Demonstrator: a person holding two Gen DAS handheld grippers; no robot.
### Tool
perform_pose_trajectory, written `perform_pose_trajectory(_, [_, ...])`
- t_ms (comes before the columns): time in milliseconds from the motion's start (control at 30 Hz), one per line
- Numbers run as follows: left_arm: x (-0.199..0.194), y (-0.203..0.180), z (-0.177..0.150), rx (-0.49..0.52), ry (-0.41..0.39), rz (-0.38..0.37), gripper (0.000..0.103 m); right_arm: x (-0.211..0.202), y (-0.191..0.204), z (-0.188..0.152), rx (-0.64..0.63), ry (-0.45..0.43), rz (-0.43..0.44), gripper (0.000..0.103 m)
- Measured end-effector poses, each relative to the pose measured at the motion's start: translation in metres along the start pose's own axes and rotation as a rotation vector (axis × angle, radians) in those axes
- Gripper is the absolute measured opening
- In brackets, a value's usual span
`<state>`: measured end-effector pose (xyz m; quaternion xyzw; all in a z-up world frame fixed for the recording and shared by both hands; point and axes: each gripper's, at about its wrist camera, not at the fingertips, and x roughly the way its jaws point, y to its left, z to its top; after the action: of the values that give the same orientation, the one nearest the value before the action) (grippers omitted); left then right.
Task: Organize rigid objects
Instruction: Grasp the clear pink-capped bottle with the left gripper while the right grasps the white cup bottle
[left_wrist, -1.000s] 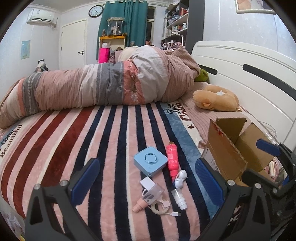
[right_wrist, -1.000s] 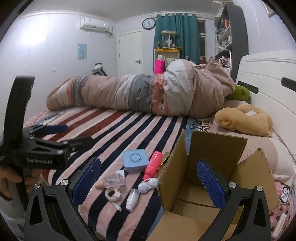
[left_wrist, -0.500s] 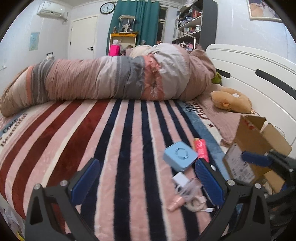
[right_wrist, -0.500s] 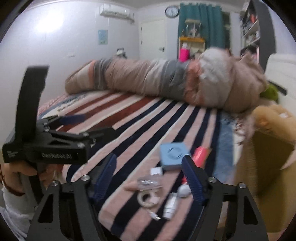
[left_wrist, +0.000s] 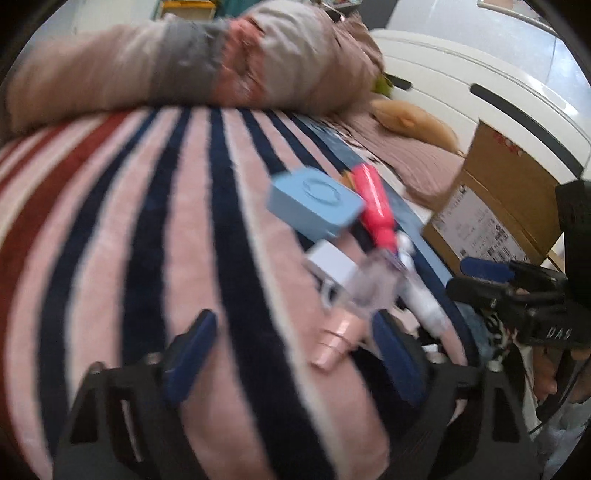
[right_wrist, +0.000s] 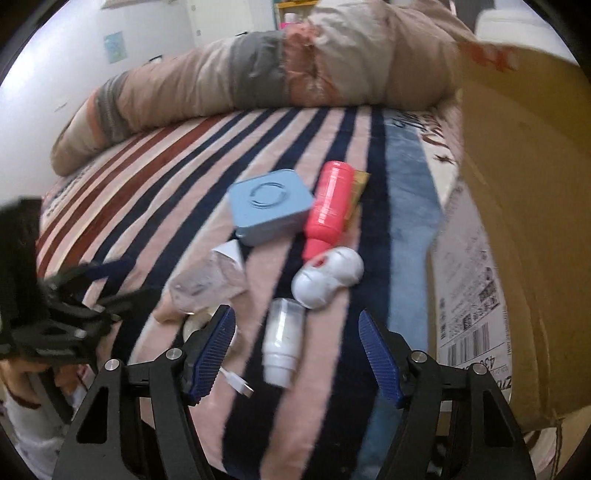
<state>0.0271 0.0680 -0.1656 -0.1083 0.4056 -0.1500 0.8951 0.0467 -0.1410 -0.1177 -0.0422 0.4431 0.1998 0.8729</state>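
Small rigid objects lie clustered on the striped blanket (right_wrist: 155, 206) of the bed, just left of a cardboard box (right_wrist: 517, 229). Only the box's outer wall, with printed labels and barcodes, and a raised flap show; its inside cannot be seen from either view. A light blue square case (right_wrist: 269, 206) with a ring pressed into its lid lies closed, its contents hidden. Touching its right side is a pink-red bottle (right_wrist: 328, 210), lying down with its narrow end toward the camera. Below the bottle sits a white rounded plastic piece (right_wrist: 328, 277) with a red spot, and below that a white cylindrical bottle (right_wrist: 282, 339) with a clear cap, lying on its side. Left of these are a clear plastic container (right_wrist: 207, 280), blurred, a small white block (right_wrist: 232, 253) beside the case, and a white cable end (right_wrist: 240, 386). In the left wrist view a rose-gold ribbed tube (left_wrist: 334, 345) lies near the front of the cluster.

The right hand-held gripper (right_wrist: 297, 354) hovers low over the white cylindrical bottle, jaws spread wide to either side of it and gripping nothing. The left hand-held gripper (left_wrist: 291, 362) is likewise wide apart and empty, with the rose-gold tube lying between its blue pads (left_wrist: 188, 354). Behind everything, a rolled quilt (right_wrist: 295, 70) lies across the bed.
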Motion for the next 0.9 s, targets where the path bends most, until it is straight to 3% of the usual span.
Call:
perform_pose_trajectory(67, [0.007, -0.008, 0.001, 0.008, -0.003, -0.048, 0.071, -0.002, -0.006, -0.005, 0.008, 0.004, -0.013, 0.066])
perform_pose_trajectory(133, [0.012, -0.015, 0.003, 0.021, -0.004, -0.089, 0.06, -0.003, -0.007, -0.009, 0.006, 0.014, -0.041, 0.066])
perform_pose_trajectory(267, [0.021, -0.027, 0.004, 0.043, 0.003, -0.116, 0.056, -0.005, -0.008, -0.016, 0.008, 0.025, -0.036, 0.066])
perform_pose_trajectory(333, [0.022, -0.028, 0.006, 0.037, 0.005, -0.136, 0.043, -0.005, -0.005, -0.016, 0.0, 0.024, -0.027, 0.066])
perform_pose_trajectory(500, [0.012, -0.024, 0.004, 0.027, -0.002, -0.137, 0.04, -0.01, 0.008, -0.014, -0.05, 0.009, 0.039, 0.066])
perform_pose_trajectory(633, [-0.007, -0.007, 0.002, -0.021, -0.026, -0.093, 0.039, -0.004, 0.022, -0.013, -0.079, 0.028, 0.021, 0.066])
perform_pose_trajectory(833, [-0.026, 0.026, -0.004, -0.067, -0.019, 0.036, 0.039, 0.018, 0.019, -0.019, -0.055, 0.06, -0.014, 0.043])
perform_pose_trajectory(900, [-0.02, 0.034, -0.007, -0.085, 0.002, 0.038, 0.039, 0.03, 0.014, -0.02, -0.034, 0.081, -0.025, 0.034])
